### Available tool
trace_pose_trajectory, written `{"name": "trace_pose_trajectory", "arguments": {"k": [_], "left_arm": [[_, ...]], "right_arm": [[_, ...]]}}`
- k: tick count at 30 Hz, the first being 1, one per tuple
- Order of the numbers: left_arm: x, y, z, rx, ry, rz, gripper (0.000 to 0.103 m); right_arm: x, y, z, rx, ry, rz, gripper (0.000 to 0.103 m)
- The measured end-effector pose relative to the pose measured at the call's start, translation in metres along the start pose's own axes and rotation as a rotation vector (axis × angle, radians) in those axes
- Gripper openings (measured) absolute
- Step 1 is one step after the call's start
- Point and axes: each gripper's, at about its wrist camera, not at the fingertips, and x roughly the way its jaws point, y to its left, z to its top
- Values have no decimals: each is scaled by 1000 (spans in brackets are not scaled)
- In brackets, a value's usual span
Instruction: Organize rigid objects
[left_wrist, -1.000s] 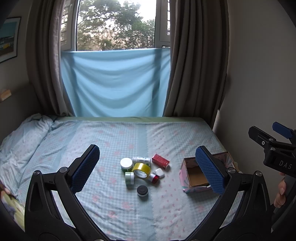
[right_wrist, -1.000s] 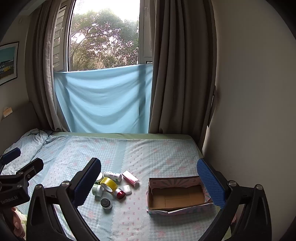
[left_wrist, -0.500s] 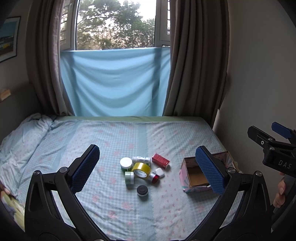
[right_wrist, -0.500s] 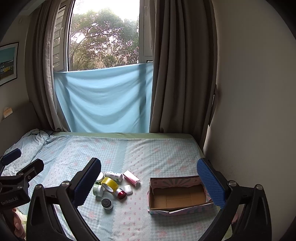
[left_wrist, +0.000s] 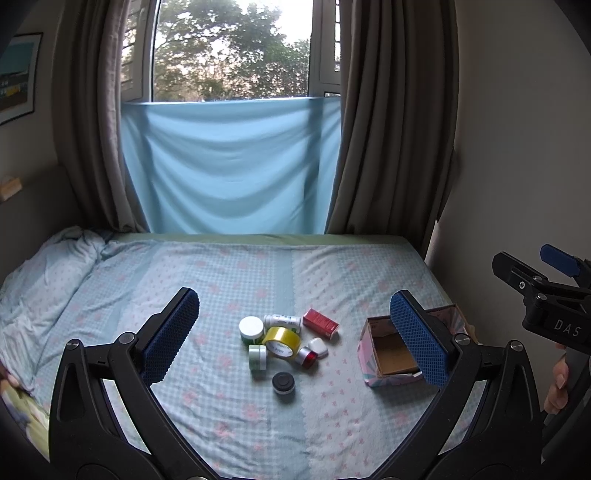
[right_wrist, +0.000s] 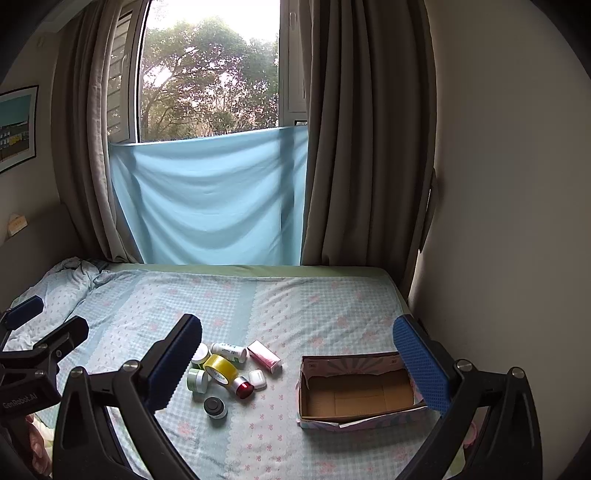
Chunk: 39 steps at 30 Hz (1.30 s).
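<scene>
A cluster of small items lies mid-bed: a yellow tape roll (left_wrist: 282, 340) (right_wrist: 220, 368), a white-lidded jar (left_wrist: 251, 328), a green jar (left_wrist: 258, 357), a black-lidded jar (left_wrist: 283, 383) (right_wrist: 215, 407), a red-capped bottle (left_wrist: 307, 357) (right_wrist: 242, 387), a white bottle (left_wrist: 282, 319), a red box (left_wrist: 320, 323) that looks pink in the right wrist view (right_wrist: 264, 356), and a small white case (left_wrist: 318, 346). An open, empty cardboard box (left_wrist: 391, 350) (right_wrist: 356, 392) sits to their right. My left gripper (left_wrist: 293, 341) and right gripper (right_wrist: 295, 363) are both open and empty, held above the near bed.
The bed (left_wrist: 221, 273) has a blue checked sheet, with a crumpled quilt (left_wrist: 48, 266) at the left. A wall (right_wrist: 509, 221) runs along the right edge. Curtains and a blue cloth (left_wrist: 229, 170) hang at the window behind.
Almost nothing has moved. The right wrist view has drifted slightly, so the box and items sit a touch further right in it.
</scene>
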Motion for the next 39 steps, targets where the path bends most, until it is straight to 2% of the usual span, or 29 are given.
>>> {"name": "trace_pose_trajectory", "arguments": {"k": [12,18,22,31,39], "left_arm": [[4,-7,-3,0,-7,34,103],[20,10,-3,-32,67,66,103],[44,34,-13,-46,136,77,103],[130,102,-42,-38,358,-60,103],[232,139,-63,66,535,-207,103]], "right_arm": [[3,-3,0,-6,0,2,103],[16,3,-2,-54,29,61,103],[39,14,-15,-82,68,104,103],[98,63,-62,-16,252,112,103],[156,113,-109,40,389,99,103]]}}
